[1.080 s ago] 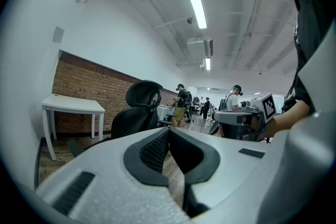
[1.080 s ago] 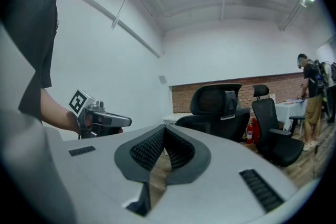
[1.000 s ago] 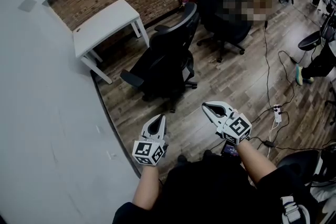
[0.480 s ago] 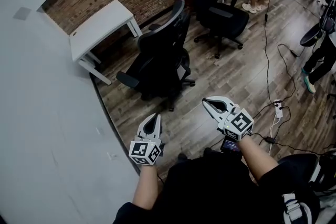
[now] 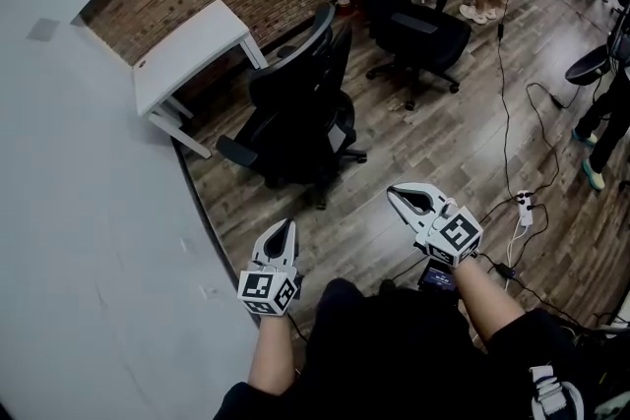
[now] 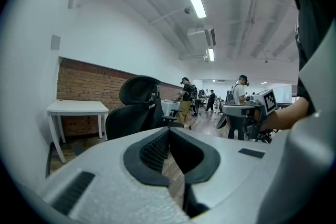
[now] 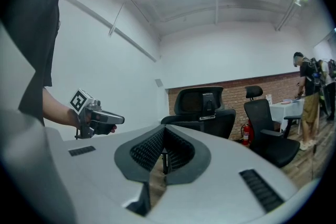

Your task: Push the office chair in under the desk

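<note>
I have shifted the right tongs [image 5: 397, 194] outward to the right. I have drawn the left tongs [image 5: 283, 225] slightly left and toward me. The two now stand farther apart.

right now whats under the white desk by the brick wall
Only wood floor and brick wall show under the white desk; the office chair stands outside it. From the head view the desktop covers that space.

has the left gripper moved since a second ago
Yes. In the head view the left gripper has shifted left, closer to the grey wall, judged against the white desk.
</note>
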